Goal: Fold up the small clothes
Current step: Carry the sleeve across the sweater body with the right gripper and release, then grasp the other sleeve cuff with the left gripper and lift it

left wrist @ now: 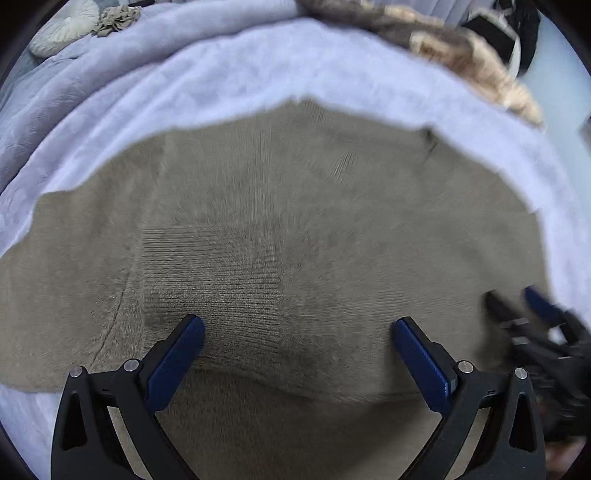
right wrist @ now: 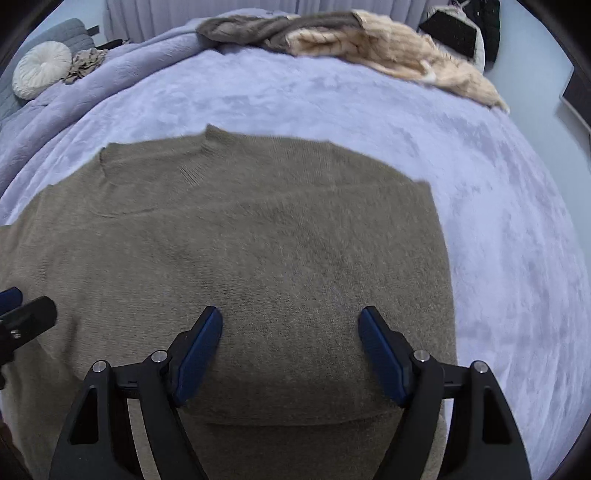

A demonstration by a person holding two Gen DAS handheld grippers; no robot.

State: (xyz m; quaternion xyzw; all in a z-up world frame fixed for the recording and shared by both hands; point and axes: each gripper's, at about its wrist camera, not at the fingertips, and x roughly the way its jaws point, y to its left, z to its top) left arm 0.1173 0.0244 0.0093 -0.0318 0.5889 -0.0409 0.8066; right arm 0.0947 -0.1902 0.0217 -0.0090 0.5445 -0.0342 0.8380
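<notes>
While we hold both grippers low over a bed, a taupe knit sweater (right wrist: 258,258) lies spread flat on the lavender plush blanket (right wrist: 498,240), its collar pointing away from us toward the far side. At far left, in the right wrist view, a round cream cushion (right wrist: 41,69) sits near the head of the bed, with a small crumpled beige cloth (right wrist: 85,63) just beside it. Our left gripper (left wrist: 297,328) hangs above the middle of the sweater, its blue-padded fingers (left wrist: 177,360) spread wide apart and clamping nothing; a ribbed patch of knit lies between them, though motion blur in this view keeps us from telling whether the tips touch the fabric. Moving right, our right gripper (right wrist: 290,326) sits over the sweater's lower right portion, its jaws likewise parted with only knit showing between them, and the garment's straight right edge runs just beyond its right finger. Each gripper appears at the margin of the other's view, the two near one another over the same garment. Behind the sweater, at the far edge of the bed, a grey-brown knit (right wrist: 266,27) and a cream ribbed knit (right wrist: 388,51) lie heaped together, touching. At far right, a black and white bag (right wrist: 458,33) rests beyond the heap.
</notes>
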